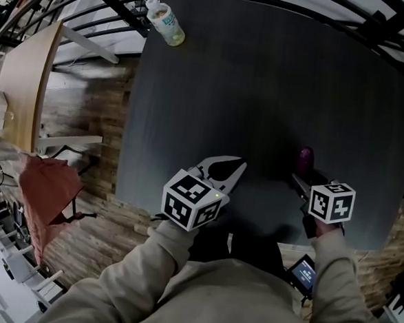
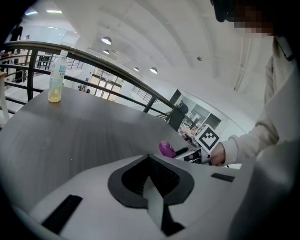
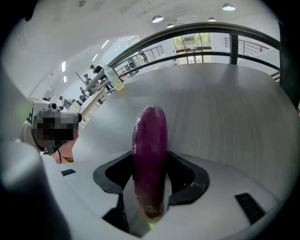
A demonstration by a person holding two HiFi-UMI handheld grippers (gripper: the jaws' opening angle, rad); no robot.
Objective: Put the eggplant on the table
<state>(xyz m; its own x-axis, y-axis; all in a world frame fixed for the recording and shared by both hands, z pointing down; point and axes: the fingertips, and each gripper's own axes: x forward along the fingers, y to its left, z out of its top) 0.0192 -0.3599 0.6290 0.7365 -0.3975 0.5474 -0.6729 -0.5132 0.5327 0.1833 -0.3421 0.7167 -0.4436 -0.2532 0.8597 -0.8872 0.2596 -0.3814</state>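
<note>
Right gripper (image 1: 299,181) clamps the purple eggplant (image 3: 150,154) at the dark desk's (image 1: 262,92) near edge; left gripper (image 1: 222,171) hangs clenched, empty.

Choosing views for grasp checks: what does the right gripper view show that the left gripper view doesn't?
Right gripper view only: the right hand-held gripper seen along its own jaws, which are clamped on the eggplant lying lengthwise between them.
Left gripper view only: the left hand-held gripper, jaws together with nothing between them, and the right one seen from outside, with its marker cube and the person's hand.
Both: the eggplant, the dark table, the bottle at its far edge, and the railing.
</note>
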